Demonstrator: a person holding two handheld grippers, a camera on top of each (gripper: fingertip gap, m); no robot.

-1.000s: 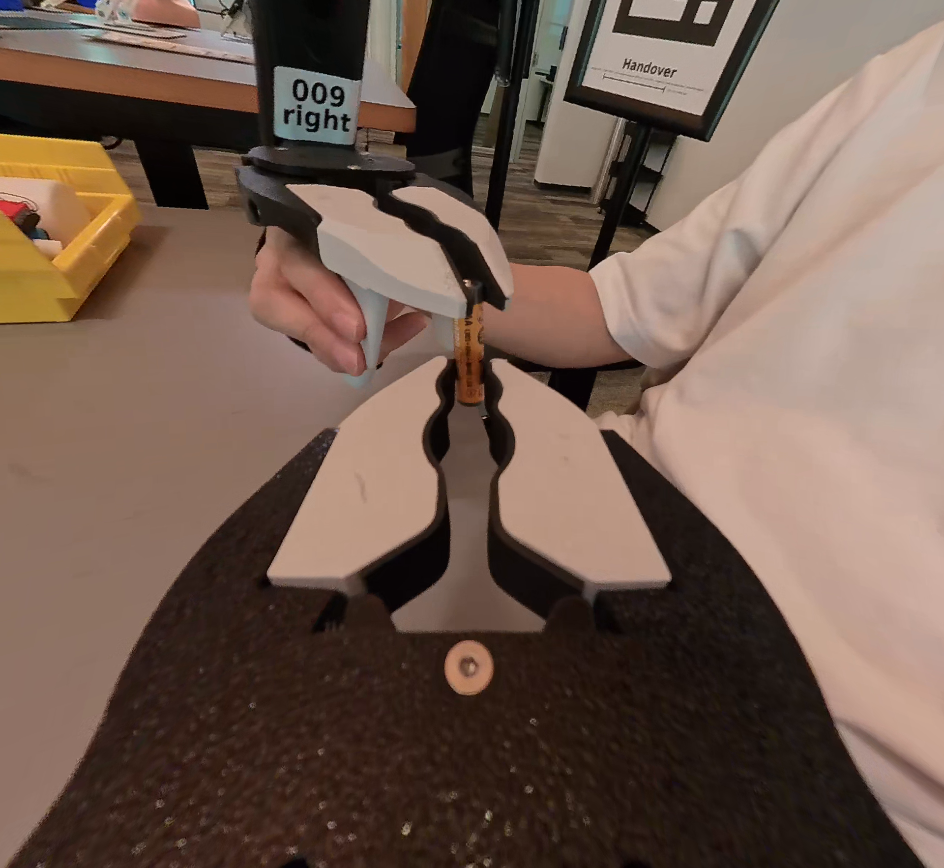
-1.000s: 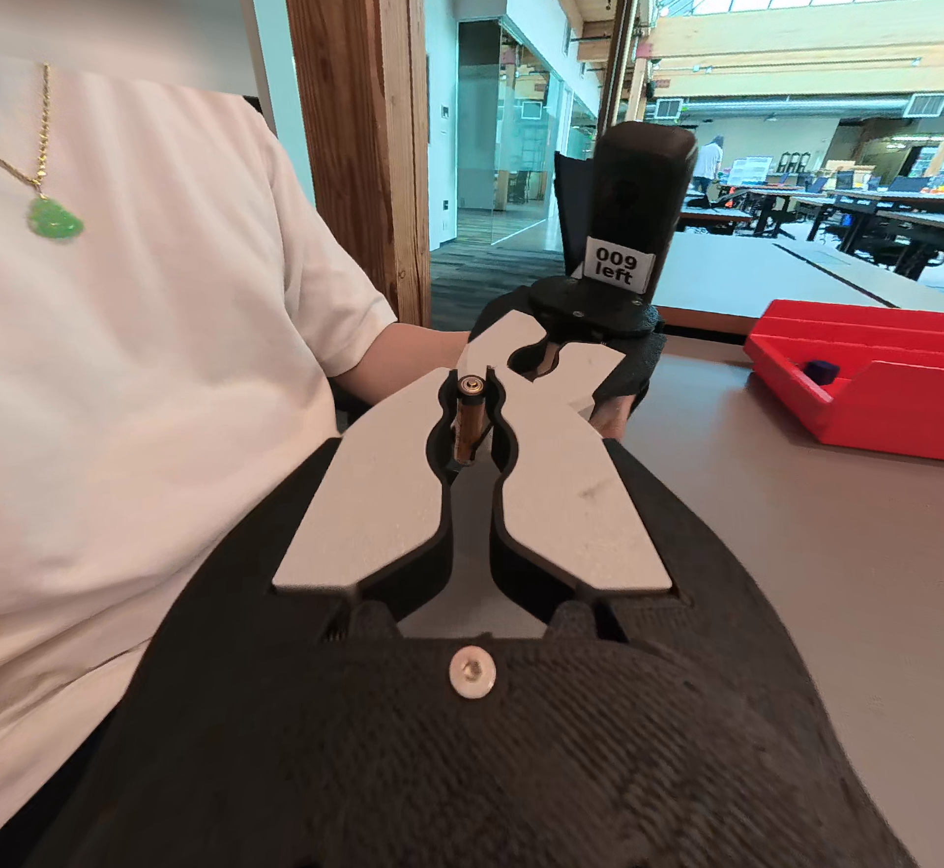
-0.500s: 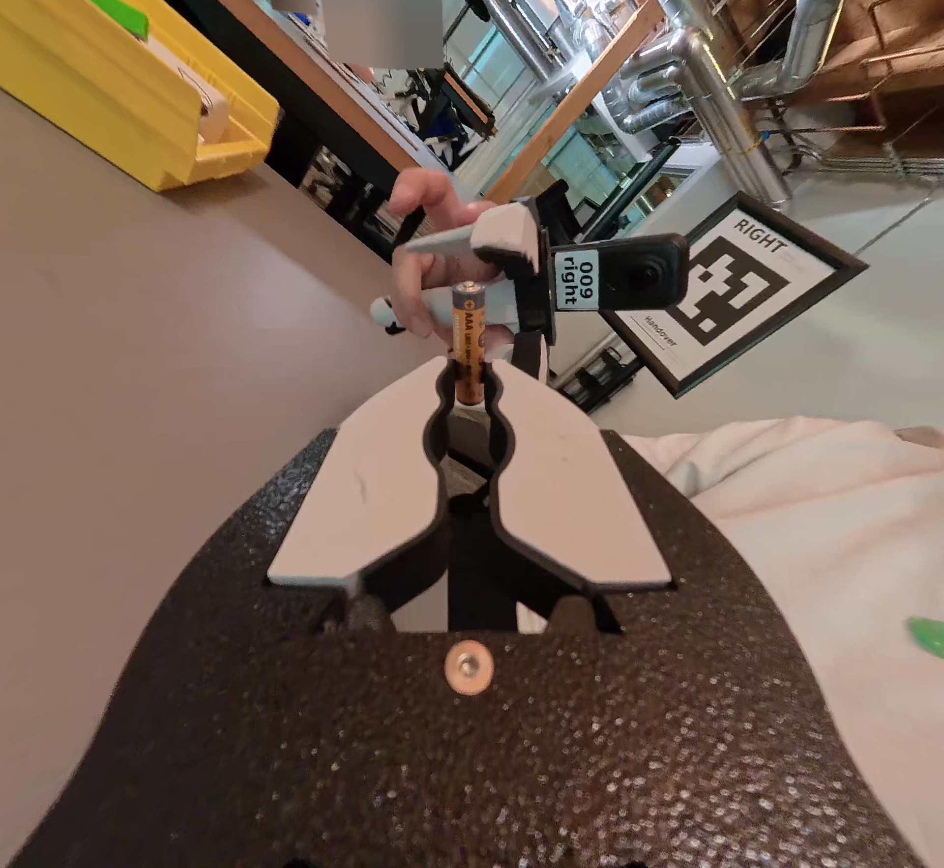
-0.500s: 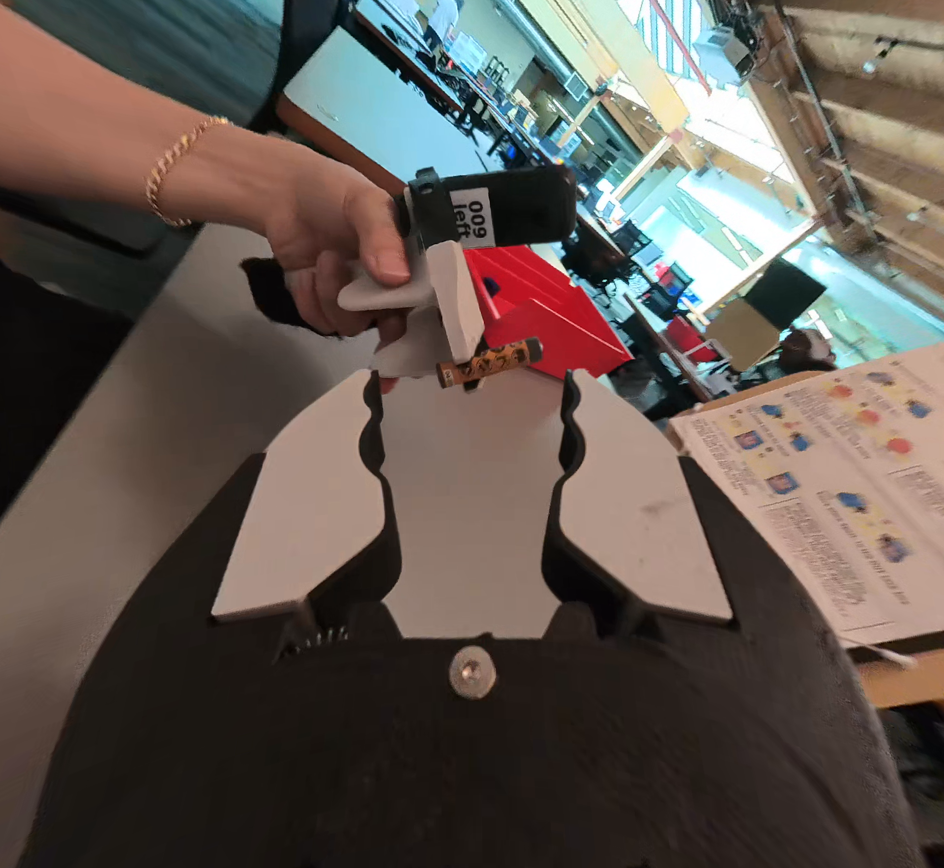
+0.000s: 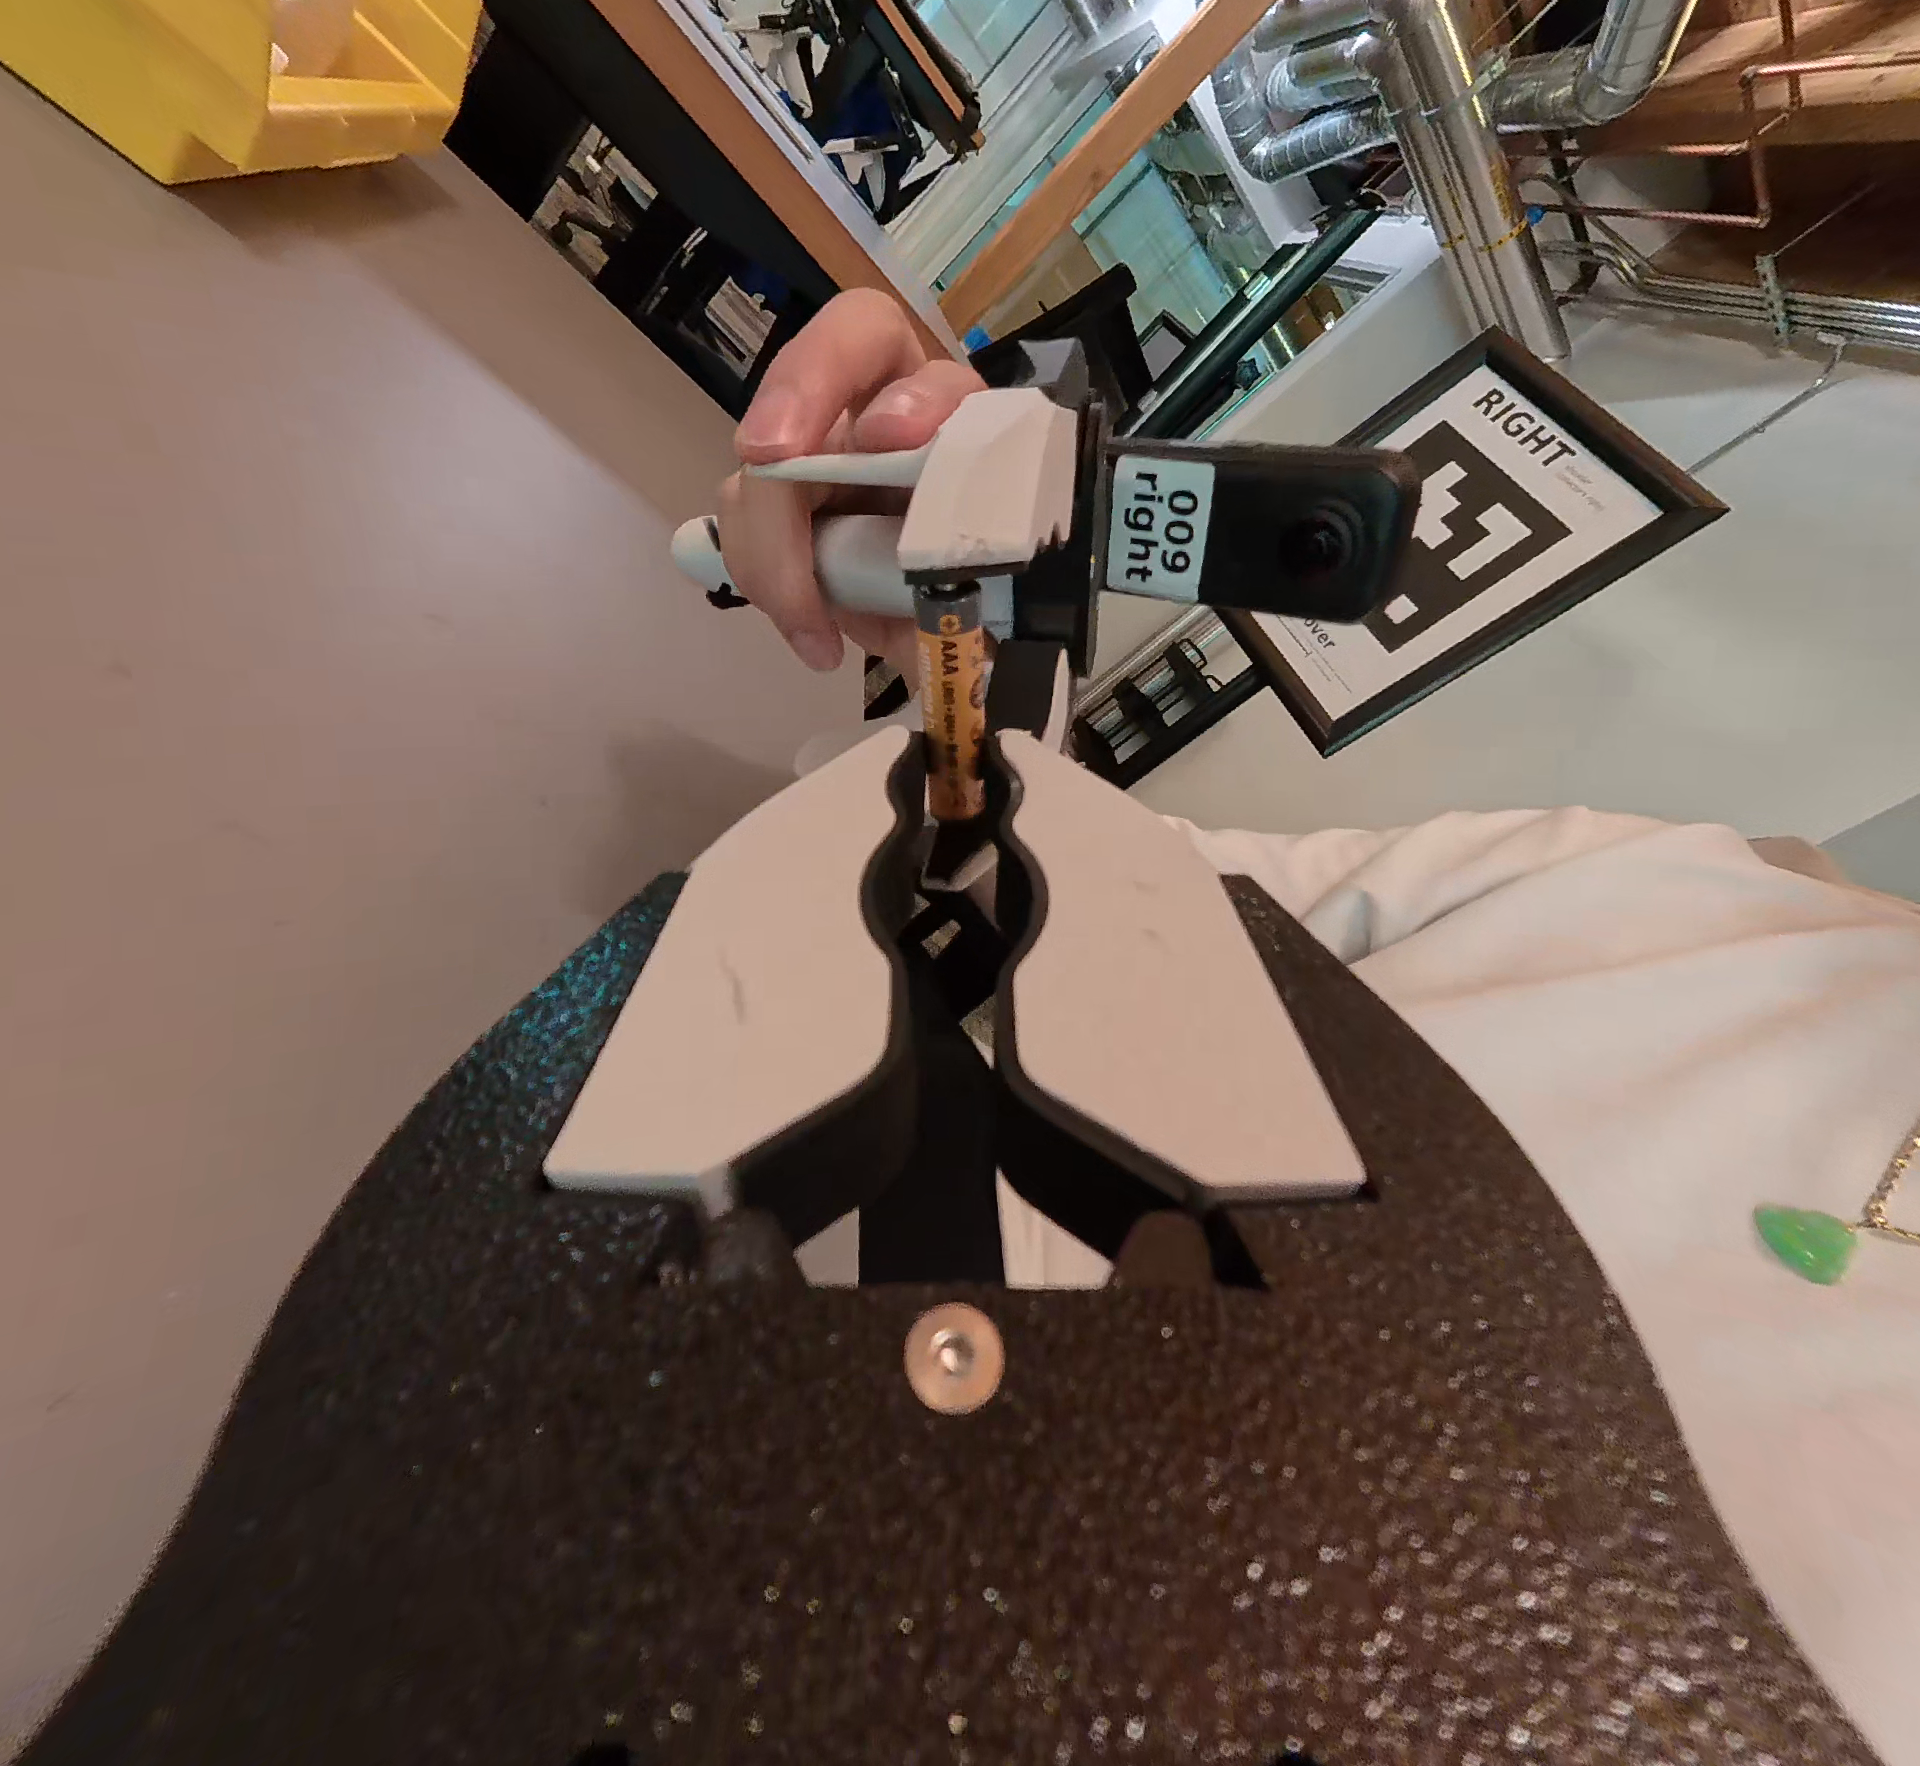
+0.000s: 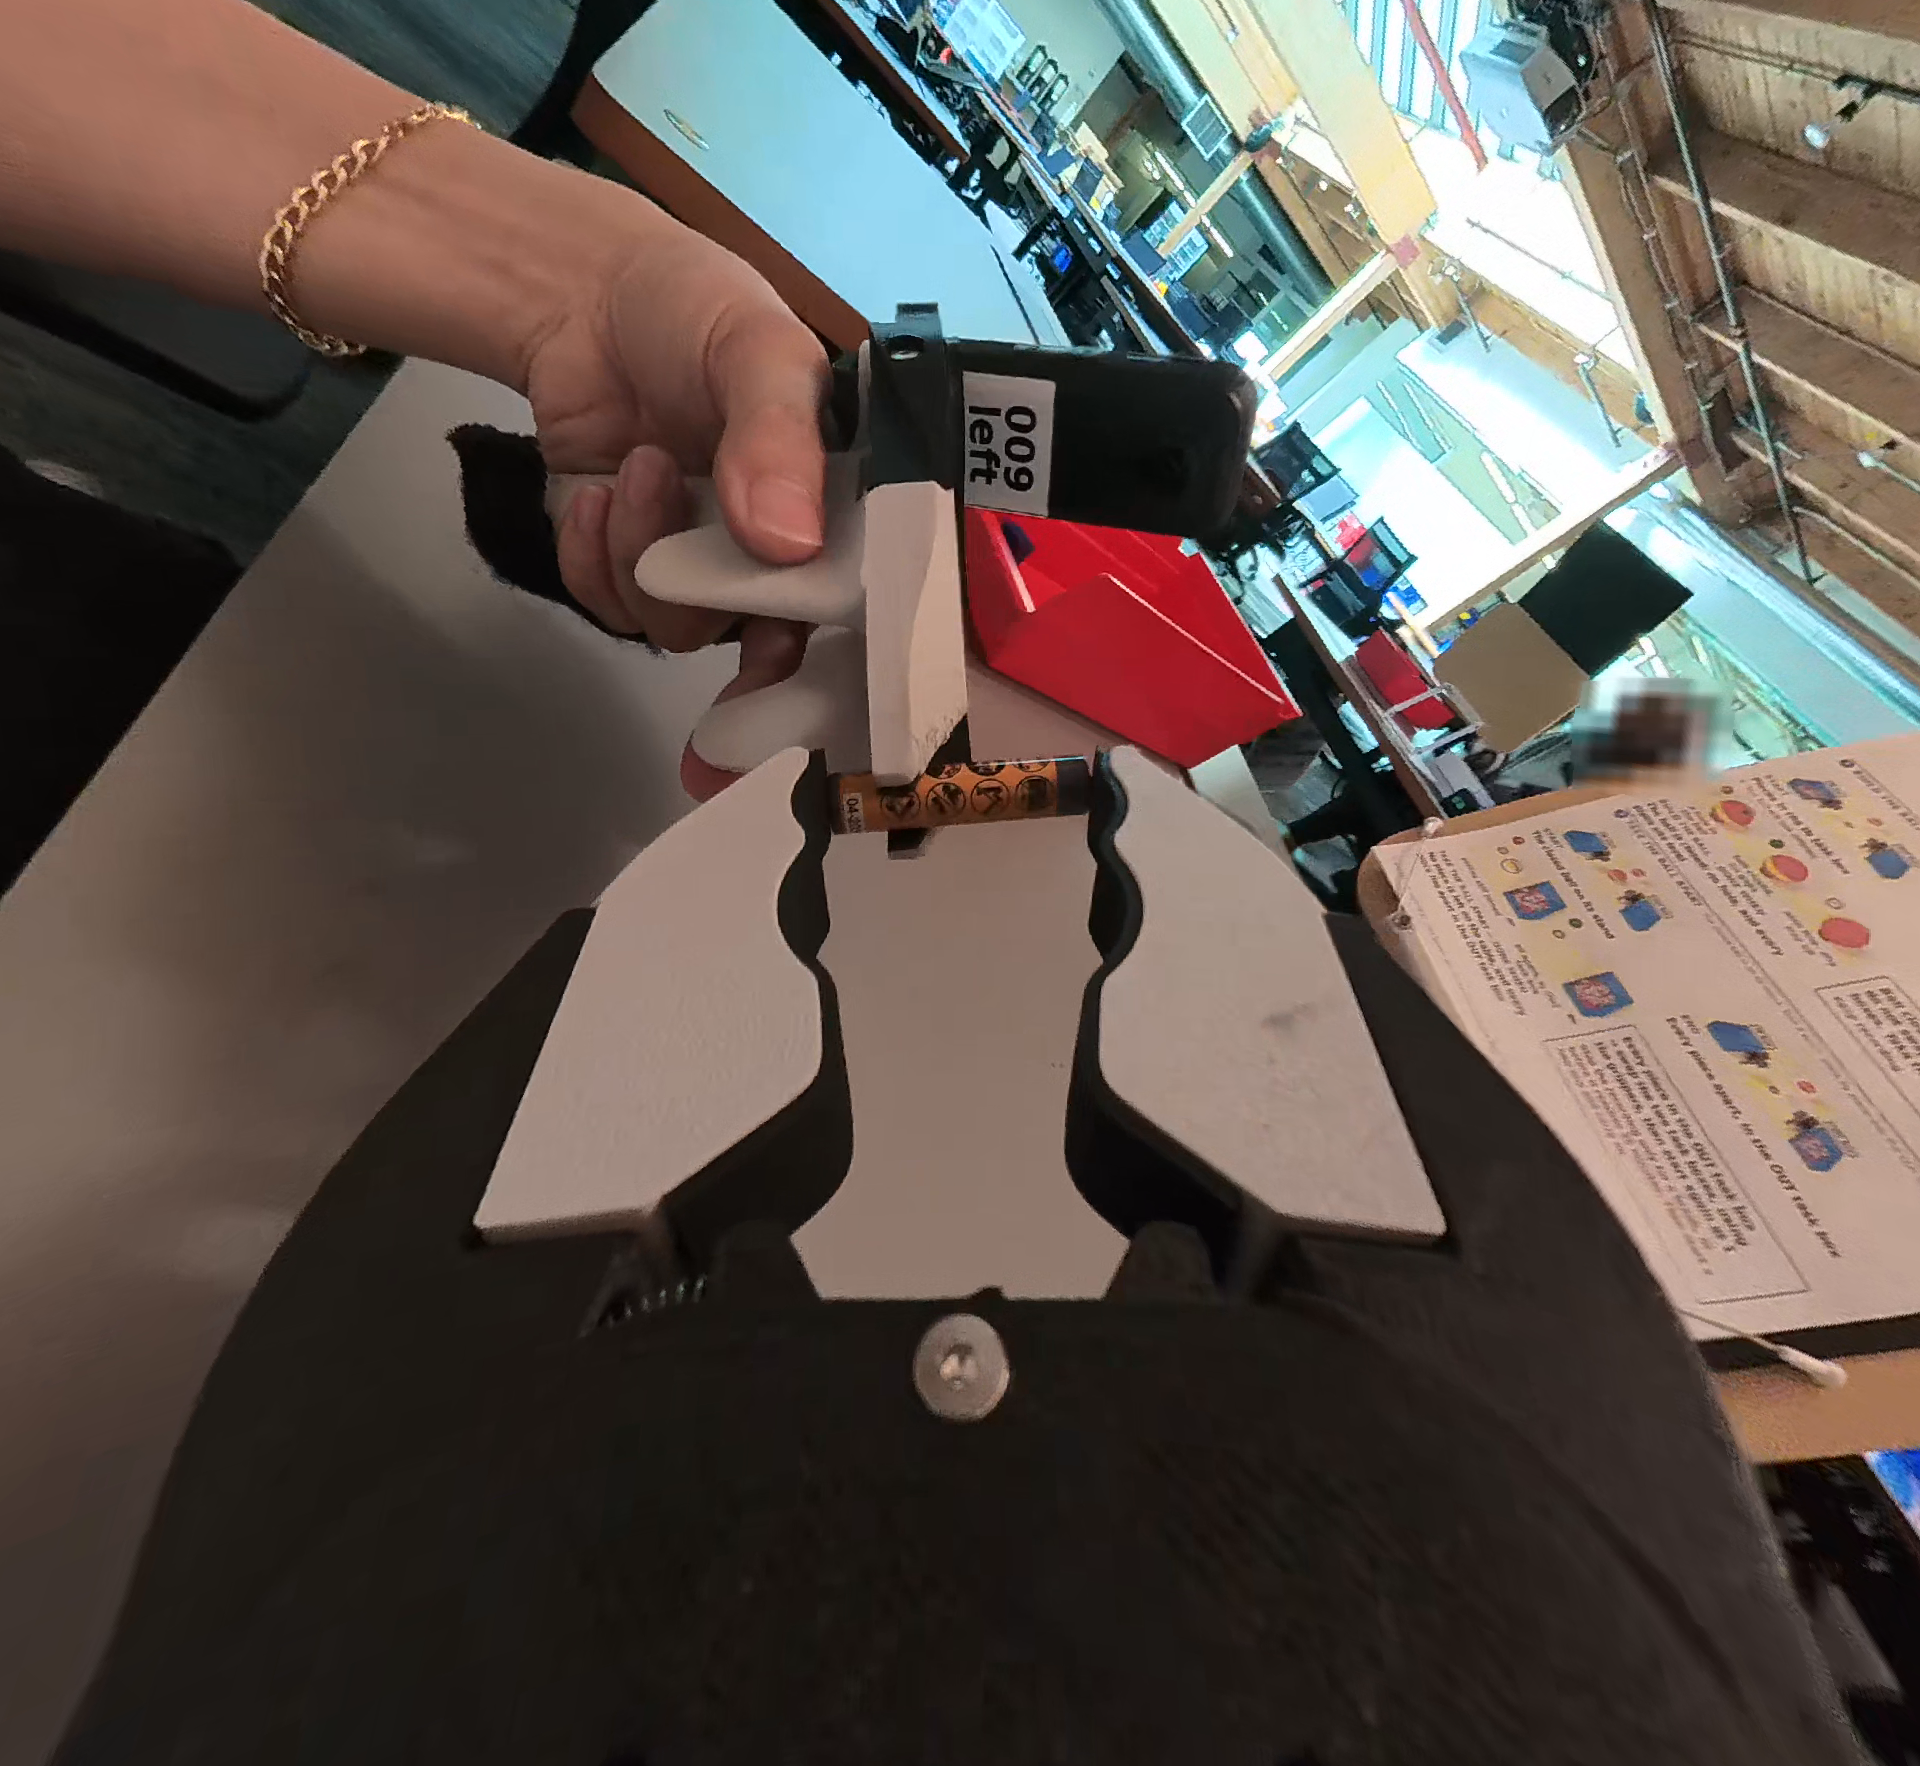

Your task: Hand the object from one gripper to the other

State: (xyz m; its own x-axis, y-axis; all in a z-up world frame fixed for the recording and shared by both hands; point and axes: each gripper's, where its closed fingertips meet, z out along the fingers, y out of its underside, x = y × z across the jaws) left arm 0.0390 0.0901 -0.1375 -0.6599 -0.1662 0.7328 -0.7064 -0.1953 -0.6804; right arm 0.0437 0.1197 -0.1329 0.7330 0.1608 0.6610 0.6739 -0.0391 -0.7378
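Note:
An orange-and-black AAA battery (image 5: pixel 951 698) sticks forward out of my left gripper (image 5: pixel 951 760), which is shut on its lower end. In the right wrist view the battery (image 6: pixel 997 797) lies crosswise between the tips of my right gripper (image 6: pixel 956 797). The right jaws are part-way open and bracket the battery's two ends with slim gaps. The left gripper's white finger (image 6: pixel 914 677) clamps the battery left of its middle. In the left wrist view a white finger (image 5: pixel 987 511) of the right gripper sits over the battery's top end. Both are held in the air above the grey table (image 5: pixel 312 573).
A yellow bin (image 5: pixel 208 33) stands at the table's far left and a red bin (image 6: pixel 1122 636) behind the left gripper. A framed marker sign (image 5: pixel 1475 521) stands beyond. A printed instruction sheet (image 6: pixel 1662 989) lies on a board at right. The person's white shirt (image 5: pixel 1558 989) is close. My left and right fingertips are right by each other.
One second ago both grippers were shut on the battery; then the right let go and opened wide. Now the right jaws have narrowed around the battery's ends, and the grippers are closer together.

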